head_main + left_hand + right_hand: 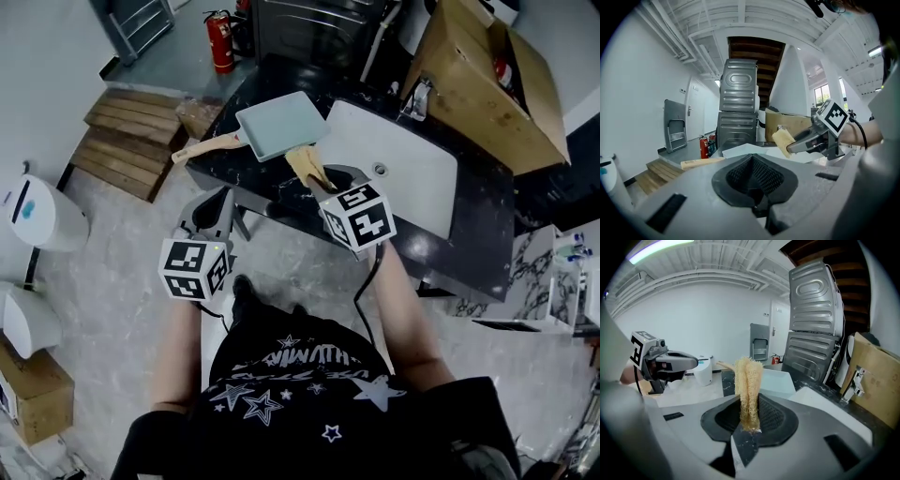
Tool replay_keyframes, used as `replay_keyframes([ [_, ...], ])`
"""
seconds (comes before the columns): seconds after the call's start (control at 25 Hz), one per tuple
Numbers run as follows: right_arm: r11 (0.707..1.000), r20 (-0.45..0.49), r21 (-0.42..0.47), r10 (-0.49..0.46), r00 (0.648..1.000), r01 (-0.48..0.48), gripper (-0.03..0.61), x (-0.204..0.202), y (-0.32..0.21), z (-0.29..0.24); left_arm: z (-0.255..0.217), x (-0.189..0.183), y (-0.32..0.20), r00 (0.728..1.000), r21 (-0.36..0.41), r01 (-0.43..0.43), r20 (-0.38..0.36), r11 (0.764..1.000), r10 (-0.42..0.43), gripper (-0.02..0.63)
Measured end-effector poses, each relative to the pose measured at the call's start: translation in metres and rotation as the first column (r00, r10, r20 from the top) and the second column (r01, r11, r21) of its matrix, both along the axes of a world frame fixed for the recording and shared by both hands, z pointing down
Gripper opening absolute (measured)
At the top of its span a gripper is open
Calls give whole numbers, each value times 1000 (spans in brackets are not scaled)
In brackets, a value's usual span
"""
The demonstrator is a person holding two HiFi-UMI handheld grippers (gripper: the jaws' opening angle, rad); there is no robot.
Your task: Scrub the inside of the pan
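Right claw pinches loofah near square pan.

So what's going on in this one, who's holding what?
A person stands at a dark counter with a gripper in each hand. The right gripper is shut on a yellowish loofah, held at the near edge of the pale green square pan beside the sink; contact cannot be told. The left gripper is shut and empty, short of the counter, clear of the pan's wooden handle.
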State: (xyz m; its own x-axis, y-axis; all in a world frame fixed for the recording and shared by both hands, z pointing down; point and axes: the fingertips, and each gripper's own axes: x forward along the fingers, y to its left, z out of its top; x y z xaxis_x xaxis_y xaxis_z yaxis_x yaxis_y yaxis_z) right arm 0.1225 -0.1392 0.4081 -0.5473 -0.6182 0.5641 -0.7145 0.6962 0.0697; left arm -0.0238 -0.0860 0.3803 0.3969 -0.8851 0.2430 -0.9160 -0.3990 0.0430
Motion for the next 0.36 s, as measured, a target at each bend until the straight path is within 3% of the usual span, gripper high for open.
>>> replay_keyframes([
  [0.36,998,2,-35,-53,999,53,83,15,39,20,15,18,45,999,-25,52,-12,998,-52,8],
])
